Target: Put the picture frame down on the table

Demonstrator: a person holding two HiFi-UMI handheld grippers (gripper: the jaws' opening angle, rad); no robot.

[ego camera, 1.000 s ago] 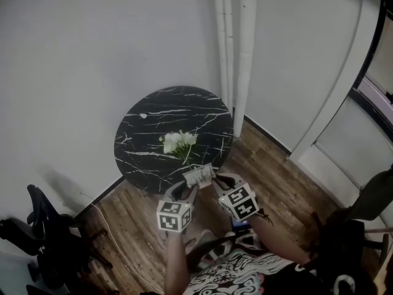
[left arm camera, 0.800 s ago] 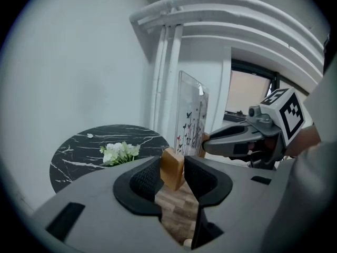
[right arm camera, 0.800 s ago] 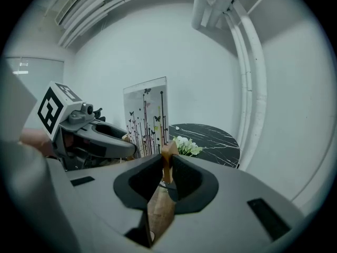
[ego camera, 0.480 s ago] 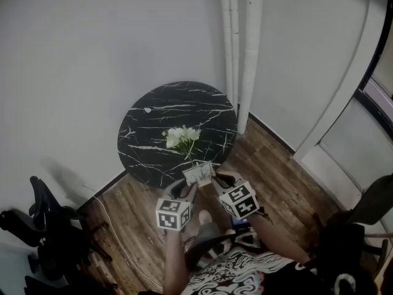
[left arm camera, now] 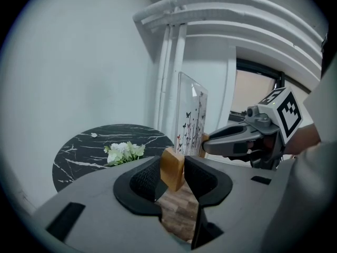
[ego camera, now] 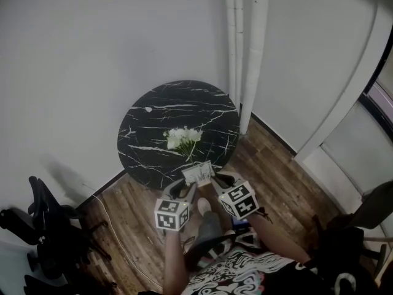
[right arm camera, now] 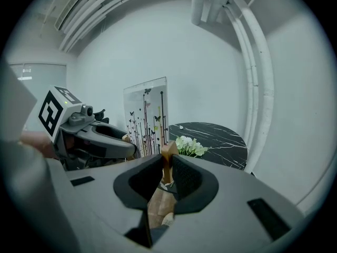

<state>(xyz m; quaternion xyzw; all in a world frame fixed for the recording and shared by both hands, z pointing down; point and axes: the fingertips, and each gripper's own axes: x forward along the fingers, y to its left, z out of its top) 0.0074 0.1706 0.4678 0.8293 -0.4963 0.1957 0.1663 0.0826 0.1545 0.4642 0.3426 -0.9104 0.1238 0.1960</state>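
Observation:
The picture frame [ego camera: 198,174], a clear panel printed with dark flowers and butterflies on wooden feet, hangs upright in the air just short of the round black marble table [ego camera: 147,112]. My left gripper [ego camera: 186,188] is shut on the left wooden foot [left arm camera: 172,168]. My right gripper [ego camera: 216,180] is shut on the right wooden foot [right arm camera: 167,159]. In the left gripper view the panel [left arm camera: 190,117] rises beyond the jaws, with the right gripper [left arm camera: 206,141] at its far side. The right gripper view has the panel [right arm camera: 146,117] and the left gripper [right arm camera: 129,144] at left.
A bunch of white flowers [ego camera: 182,137] lies near the middle of the table. White pipes [ego camera: 245,48] run up the wall behind its right edge. A black office chair [ego camera: 43,238] stands at lower left on the wooden floor [ego camera: 276,183]. A shoe [ego camera: 204,206] shows under the grippers.
Both grippers keep the frame in the same place. The head view has shifted slightly, so the table sits a little higher, and a shoe has come into view below the grippers.

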